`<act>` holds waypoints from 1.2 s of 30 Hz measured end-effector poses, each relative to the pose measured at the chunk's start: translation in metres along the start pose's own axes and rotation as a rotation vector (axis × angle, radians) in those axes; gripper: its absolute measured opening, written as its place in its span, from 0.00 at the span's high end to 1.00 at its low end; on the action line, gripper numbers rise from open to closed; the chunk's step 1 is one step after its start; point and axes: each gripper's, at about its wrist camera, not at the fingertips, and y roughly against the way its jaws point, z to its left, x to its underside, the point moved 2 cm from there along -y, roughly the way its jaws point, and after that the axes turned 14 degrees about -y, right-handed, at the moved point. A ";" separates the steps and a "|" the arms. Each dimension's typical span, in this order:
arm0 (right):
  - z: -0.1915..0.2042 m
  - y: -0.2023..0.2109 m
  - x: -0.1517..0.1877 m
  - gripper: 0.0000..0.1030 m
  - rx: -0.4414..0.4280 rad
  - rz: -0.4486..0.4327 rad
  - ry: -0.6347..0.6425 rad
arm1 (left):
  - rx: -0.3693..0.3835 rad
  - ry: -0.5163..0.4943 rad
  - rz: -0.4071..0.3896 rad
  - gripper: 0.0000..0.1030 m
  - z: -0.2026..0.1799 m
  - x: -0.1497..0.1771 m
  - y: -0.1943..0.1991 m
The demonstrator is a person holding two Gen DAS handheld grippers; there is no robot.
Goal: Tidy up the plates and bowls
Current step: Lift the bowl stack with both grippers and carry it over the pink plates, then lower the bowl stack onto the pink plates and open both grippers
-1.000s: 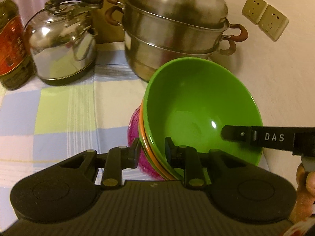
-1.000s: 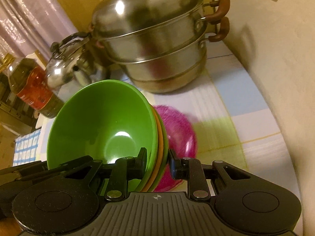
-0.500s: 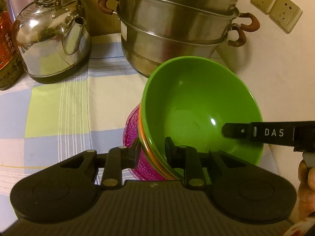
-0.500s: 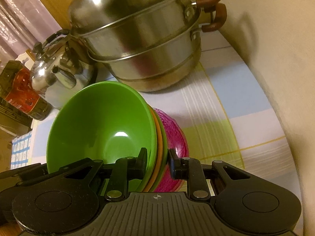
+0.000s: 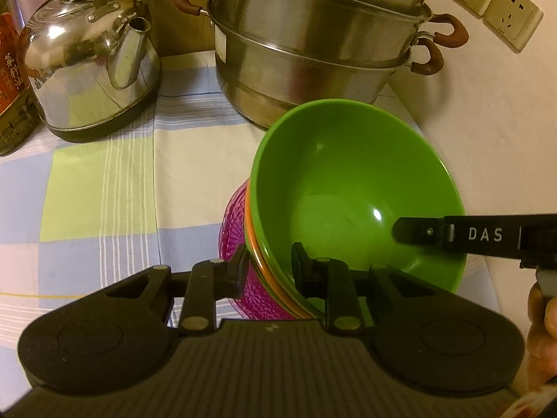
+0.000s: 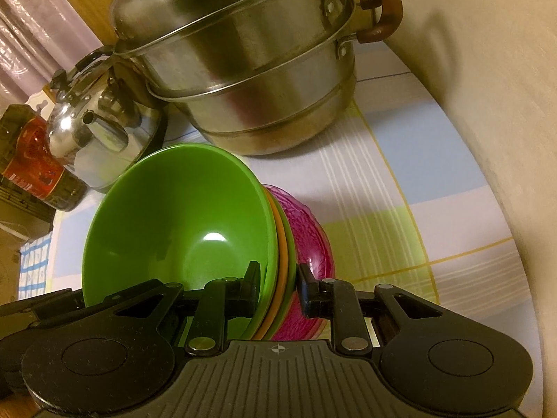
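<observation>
A nested stack of bowls has a green bowl (image 5: pixel 348 181) (image 6: pixel 181 216) on top, an orange rim (image 5: pixel 251 240) under it and a magenta glass bowl (image 5: pixel 233 216) (image 6: pixel 310 230) at the bottom. My left gripper (image 5: pixel 269 264) is shut on the stack's near rim, one finger inside the green bowl and one outside on the magenta one. From the opposite side my right gripper (image 6: pixel 280 282) is shut on the rim in the same way. The stack hangs tilted, low over the checked tablecloth (image 5: pixel 104 191). Whether it touches the cloth I cannot tell.
A large steel steamer pot (image 5: pixel 306 45) (image 6: pixel 250 69) stands just behind the stack, a steel kettle (image 5: pixel 87 66) (image 6: pixel 87 129) to its left, and an oil bottle (image 5: pixel 10 69) further left. The wall (image 6: pixel 487 104) with sockets (image 5: pixel 494 10) runs close on the right.
Both grippers have sunk with the bowl stack towards the tablecloth and closer to the pot. Most of that came early; the grips have not changed.
</observation>
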 end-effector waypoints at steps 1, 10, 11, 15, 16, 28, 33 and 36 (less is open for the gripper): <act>0.000 -0.001 0.000 0.78 0.000 0.000 -0.001 | 0.001 0.001 0.001 0.78 0.000 0.000 -0.001; 0.000 -0.005 -0.001 0.78 0.006 0.002 0.001 | 0.000 0.002 0.007 0.78 0.001 0.001 -0.007; 0.000 -0.005 -0.002 0.78 0.006 0.002 0.001 | 0.000 0.002 0.008 0.78 0.001 0.001 -0.007; 0.001 -0.006 -0.002 0.78 0.007 0.003 0.002 | -0.001 0.002 0.009 0.78 0.002 -0.001 -0.008; 0.001 -0.006 -0.002 0.78 0.008 0.002 0.003 | 0.000 0.003 0.009 0.78 0.002 -0.001 -0.008; 0.003 -0.015 -0.008 0.79 0.010 0.018 -0.005 | -0.005 0.007 0.020 0.78 0.005 -0.004 -0.013; -0.001 -0.025 -0.008 0.79 0.013 0.041 -0.014 | -0.003 0.011 0.037 0.77 0.008 -0.001 -0.022; -0.003 -0.031 -0.007 0.80 0.014 0.056 -0.022 | -0.003 0.006 0.042 0.77 0.008 0.002 -0.025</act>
